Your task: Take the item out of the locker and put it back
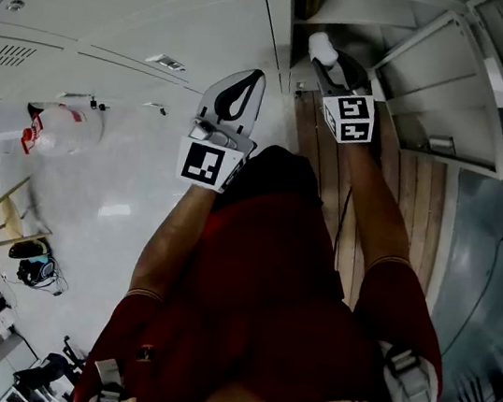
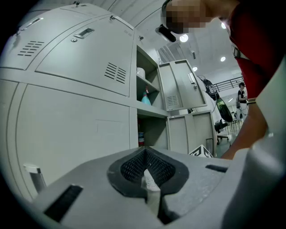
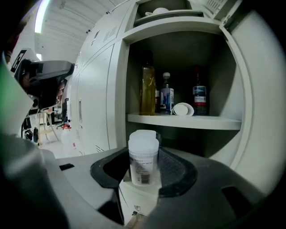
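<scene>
A translucent white plastic jar (image 3: 143, 154) with a printed label stands upright between the jaws of my right gripper (image 3: 144, 167), which is shut on it. Beyond it is the open locker compartment, whose shelf (image 3: 192, 121) carries a tall yellow bottle (image 3: 147, 89), a clear bottle with a blue label (image 3: 166, 97), a dark bottle (image 3: 199, 96) and a white roll (image 3: 183, 108) on its side. In the head view the right gripper (image 1: 329, 58) reaches toward the locker with the jar's white top (image 1: 321, 45) showing. My left gripper (image 1: 237, 98) hangs beside it, shut and holding nothing, facing closed locker doors (image 2: 76, 89).
An open locker door (image 1: 497, 83) swings out on the right. A wooden slatted surface (image 1: 408, 201) lies below the lockers. A white plastic bottle with a red label (image 1: 64, 130) stands on the floor at left. Other open compartments hold a blue spray bottle (image 2: 146, 97).
</scene>
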